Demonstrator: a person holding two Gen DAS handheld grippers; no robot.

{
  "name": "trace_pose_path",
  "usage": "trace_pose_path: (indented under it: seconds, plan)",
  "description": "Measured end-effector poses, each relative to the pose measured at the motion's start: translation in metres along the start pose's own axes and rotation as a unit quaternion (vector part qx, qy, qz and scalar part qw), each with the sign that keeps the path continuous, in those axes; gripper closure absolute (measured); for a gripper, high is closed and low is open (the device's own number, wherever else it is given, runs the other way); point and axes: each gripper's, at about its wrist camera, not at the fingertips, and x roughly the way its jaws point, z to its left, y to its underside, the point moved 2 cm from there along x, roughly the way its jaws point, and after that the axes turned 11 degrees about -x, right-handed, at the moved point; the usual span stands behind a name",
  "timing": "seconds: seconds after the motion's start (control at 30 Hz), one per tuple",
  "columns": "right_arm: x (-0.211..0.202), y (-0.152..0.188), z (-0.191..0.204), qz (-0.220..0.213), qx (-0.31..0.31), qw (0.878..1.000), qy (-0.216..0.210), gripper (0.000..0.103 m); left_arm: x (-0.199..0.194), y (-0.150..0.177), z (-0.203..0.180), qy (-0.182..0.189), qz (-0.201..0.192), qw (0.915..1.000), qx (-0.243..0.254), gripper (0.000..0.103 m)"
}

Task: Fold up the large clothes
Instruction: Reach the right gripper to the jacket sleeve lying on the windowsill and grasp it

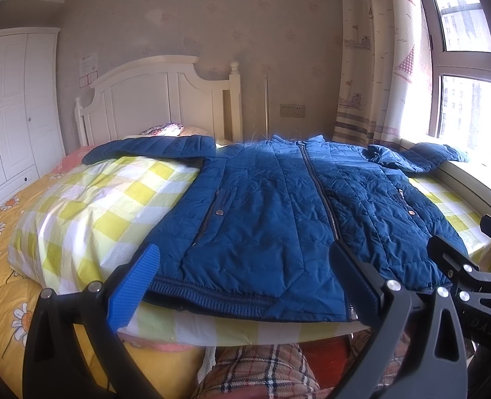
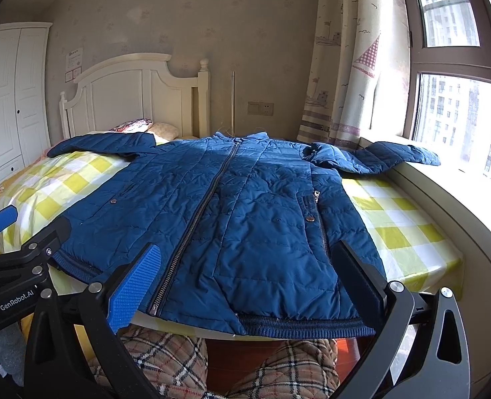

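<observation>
Lying flat on the bed (image 1: 79, 199), the blue coat (image 1: 278, 206) waits. Both left tongs (image 1: 242, 286) and right tongs (image 2: 248, 282) gape wide, holding nothing, near the coat's bottom edge. The puffy coat could slip off if pinched badly.

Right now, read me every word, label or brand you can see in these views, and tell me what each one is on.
"GenRobot.AI": white lettering on the black body of the left hand-held gripper, seen from the right wrist view.
"DAS": faint embossed letters on the body of the right hand-held gripper, seen from the left wrist view; possibly part of a longer word.
Paper notice on the wall beside the headboard: printed, but too small to read.
</observation>
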Motion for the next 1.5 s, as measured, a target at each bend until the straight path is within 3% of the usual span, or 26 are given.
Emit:
trace_pose_path:
  seconds: [0.17,0.3,0.43,0.57,0.67,0.8,0.87,1.0,1.23,1.3,1.37,1.4,1.43,1.5]
  plan:
    - [0.011,0.006,-0.012,0.016,0.027,0.999,-0.025,0.004,0.03,0.001,-0.009,0.011,0.047,0.9985,0.027,0.002]
    - [0.036,0.005,-0.044,0.035,0.053,0.998,-0.013,0.004,0.084,-0.017,-0.023,-0.027,0.067,0.9947,0.074,0.002]
    - [0.069,-0.005,-0.102,0.051,0.097,0.994,0.02,0.004,0.156,-0.05,-0.033,-0.048,0.105,0.9884,0.099,0.002]
    - [0.115,-0.02,-0.174,0.071,0.145,0.985,0.061,0.004,0.241,-0.075,-0.036,-0.042,0.171,0.9818,0.072,0.002]
    - [0.156,-0.026,-0.222,0.087,0.182,0.977,0.073,0.004,0.292,-0.087,-0.036,-0.009,0.191,0.9811,0.027,0.002]
    - [0.208,-0.027,-0.289,0.1,0.265,0.956,0.076,0.008,0.342,-0.088,-0.042,0.026,0.23,0.9729,-0.008,0.003]
    - [0.221,-0.032,-0.321,0.091,0.294,0.947,0.094,0.008,0.354,-0.083,-0.041,0.042,0.247,0.9677,-0.024,0.003]
    - [0.246,-0.05,-0.377,0.08,0.305,0.939,0.14,0.008,0.351,-0.075,-0.045,0.036,0.248,0.9682,-0.003,0.002]
    - [0.307,-0.047,-0.482,0.144,0.36,0.895,0.221,0.021,0.355,-0.075,-0.044,0.048,0.255,0.9657,-0.001,0.002]
    - [0.318,-0.049,-0.494,0.153,0.354,0.891,0.241,0.021,0.356,-0.077,-0.041,0.057,0.252,0.9659,-0.015,0.002]
    - [0.33,-0.054,-0.495,0.149,0.333,0.902,0.232,0.044,0.356,-0.077,-0.041,0.058,0.25,0.9663,-0.018,0.002]
    - [0.336,-0.057,-0.491,0.153,0.317,0.909,0.225,0.067,0.356,-0.077,-0.041,0.058,0.25,0.9664,-0.019,0.002]
    - [0.337,-0.062,-0.484,0.15,0.3,0.914,0.226,0.082,0.357,-0.078,-0.041,0.057,0.25,0.9665,-0.018,0.002]
    - [0.326,-0.079,-0.455,0.097,0.265,0.934,0.22,0.086,0.357,-0.077,-0.042,0.055,0.25,0.9667,-0.017,0.002]
